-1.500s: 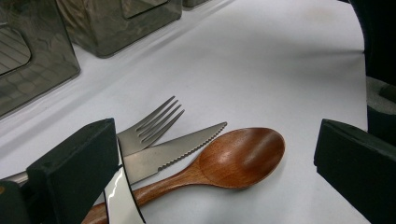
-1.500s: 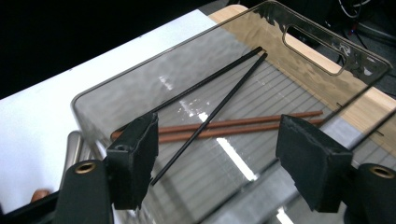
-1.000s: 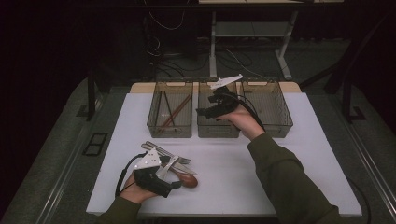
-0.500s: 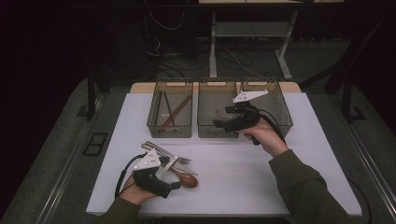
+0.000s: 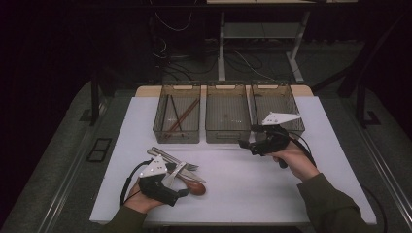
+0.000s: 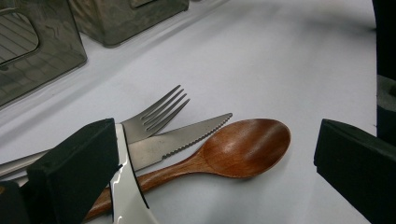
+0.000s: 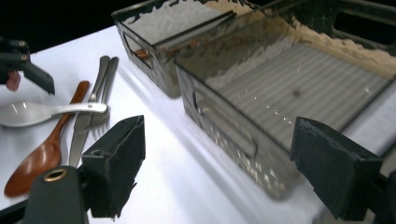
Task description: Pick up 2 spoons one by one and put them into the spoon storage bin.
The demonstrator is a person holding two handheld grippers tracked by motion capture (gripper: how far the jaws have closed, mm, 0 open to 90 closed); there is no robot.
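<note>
Two grippers are over the white table (image 5: 252, 194). The left gripper (image 5: 182, 184) has its jaws wide apart and holds nothing; in the left gripper view the wooden spoon (image 6: 233, 151) lies between them on the table, touching the serrated knife (image 6: 180, 142), with the fork (image 6: 156, 116) just behind. A metal spoon (image 7: 42, 112) lies across these pieces. The right gripper (image 5: 245, 144) also has its jaws apart and empty, just in front of the middle bin (image 5: 227, 137). Beside it stand the left bin (image 5: 176, 136), which holds brown sticks (image 5: 180, 116), and the right bin (image 5: 291, 127)
</note>
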